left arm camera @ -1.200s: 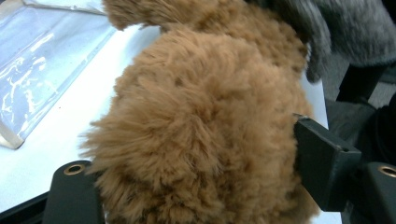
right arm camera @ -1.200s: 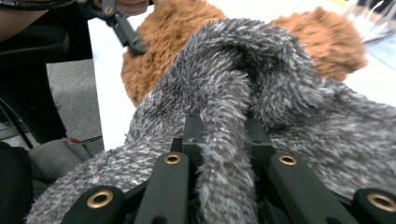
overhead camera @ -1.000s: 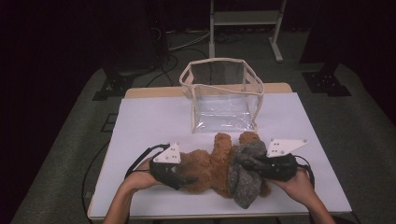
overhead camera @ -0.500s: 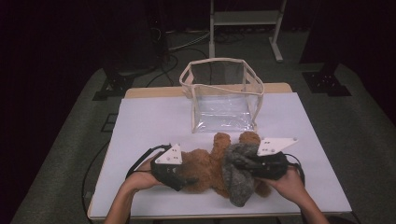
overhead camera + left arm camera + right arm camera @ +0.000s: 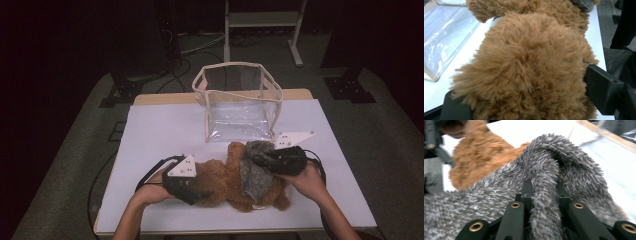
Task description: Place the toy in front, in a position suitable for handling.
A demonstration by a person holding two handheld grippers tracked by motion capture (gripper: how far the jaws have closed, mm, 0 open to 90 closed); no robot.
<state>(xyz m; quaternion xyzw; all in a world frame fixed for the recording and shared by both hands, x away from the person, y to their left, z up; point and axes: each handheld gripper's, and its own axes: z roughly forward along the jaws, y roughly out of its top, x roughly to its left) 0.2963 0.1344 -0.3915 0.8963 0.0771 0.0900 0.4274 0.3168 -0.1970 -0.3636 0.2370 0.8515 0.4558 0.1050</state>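
We see our left gripper [image 5: 197,192] with its jaws spread wide around the brown teddy bear [image 5: 225,182]; the fur bulges between both jaws and touches them, and they have just been opening. Our right gripper [image 5: 544,192] has its jaws pinched nearly together on a fold of the grey fuzzy cloth [image 5: 564,167], which rises between them and drapes over the bear beyond.

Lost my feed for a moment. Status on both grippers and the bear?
Left gripper clamped on the bear. Right gripper shut on the grey garment, pulling it along the bear. Clear bag open behind, nothing blocking.
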